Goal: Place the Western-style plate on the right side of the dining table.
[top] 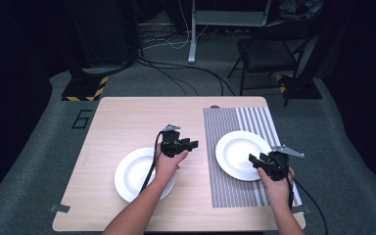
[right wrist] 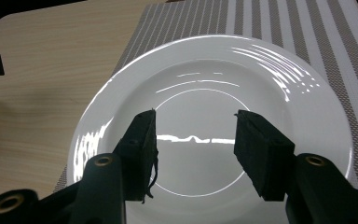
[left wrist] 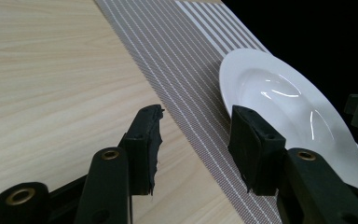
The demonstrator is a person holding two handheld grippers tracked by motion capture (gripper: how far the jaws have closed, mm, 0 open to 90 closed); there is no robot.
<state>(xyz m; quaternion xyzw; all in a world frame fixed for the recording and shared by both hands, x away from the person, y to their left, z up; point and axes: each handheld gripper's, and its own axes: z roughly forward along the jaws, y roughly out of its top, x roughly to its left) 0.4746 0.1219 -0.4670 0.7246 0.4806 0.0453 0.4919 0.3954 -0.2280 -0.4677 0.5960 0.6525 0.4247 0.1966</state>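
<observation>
Both tools gape, nothing held. Right tool hangs over the plate on the mat. Left tool hovers over bare bench, second plate beneath my forearm. One plate placed, I judge; one remains.

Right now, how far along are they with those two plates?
Looks done: one white plate lies on the striped placemat. In hand: nothing. The right gripper hangs open above that plate, and the left gripper is open over the bare table, pointing toward the mat. Likely left: the second plate sits on bare wood with no mat under it, beneath the left forearm.
</observation>
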